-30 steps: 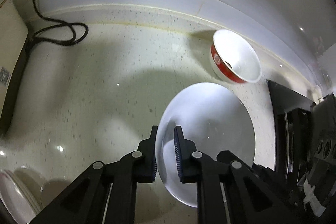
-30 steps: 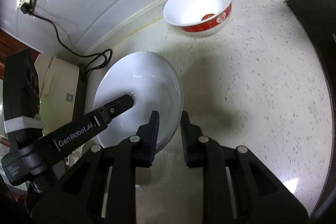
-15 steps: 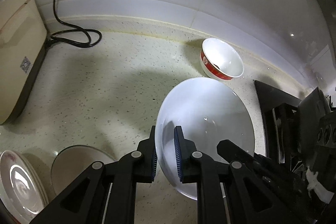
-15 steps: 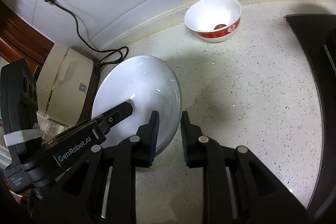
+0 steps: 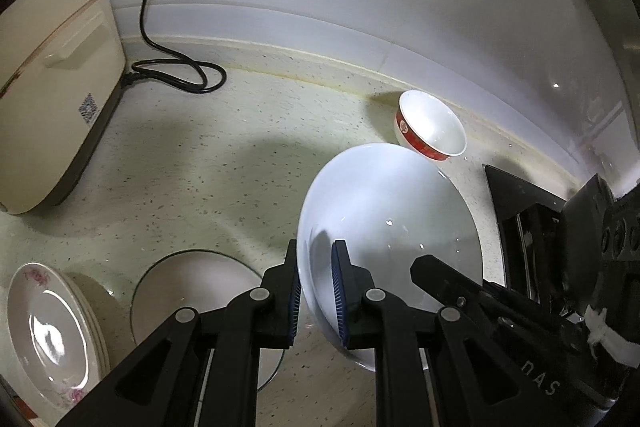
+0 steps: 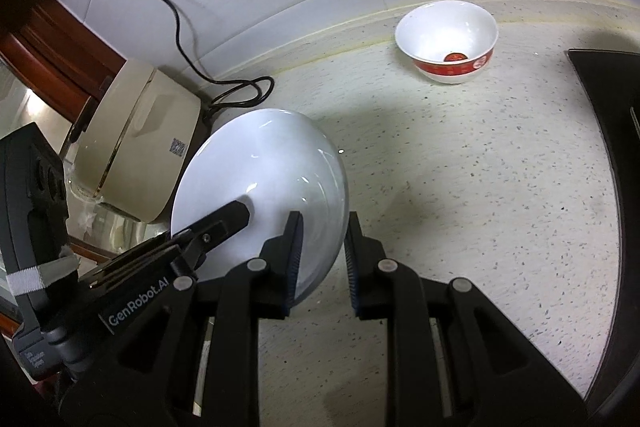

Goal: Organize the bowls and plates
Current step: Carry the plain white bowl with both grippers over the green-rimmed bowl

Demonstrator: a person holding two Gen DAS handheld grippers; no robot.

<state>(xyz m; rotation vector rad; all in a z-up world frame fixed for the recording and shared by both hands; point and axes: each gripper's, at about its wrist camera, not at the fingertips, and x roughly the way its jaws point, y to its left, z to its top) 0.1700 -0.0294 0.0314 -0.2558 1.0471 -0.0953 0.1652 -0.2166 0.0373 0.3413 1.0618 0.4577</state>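
**Ana:** White glazed plate right up front, off the speckled worktop and tilted, with both tools on it. Left gripper has its jaws closed down to a narrow gap over the near rim, blue pads either side.

**Ben:** Same story opposite: right gripper jaws pinched across the other edge of that plate. A two-sided carry, each biting only the lip.

**Ana:** Glaze on ribbed pads, so I'd say it could slide if one hand leads. My read: move both together, keep the tilt steady, no twisting against each other.

**Ben:** Where would you put it?

**Ana:** Just beyond the left jaws, low left, sits a flat round glass piece (a lid or a clear plate, I can't tell), and beside that a stack of flowered plates. That stack looks like the natural home. Level the plate first, lower it flat over the pile, then open one side at a time.

**Ben:** Further out?

**Ana:** Red-banded bowl stands alone near the back wall, well apart from the plates. Cream appliance far left with its black cord coiled on the worktop; dark hob at the right edge. Keep the swing clear of the cord and the bowl.
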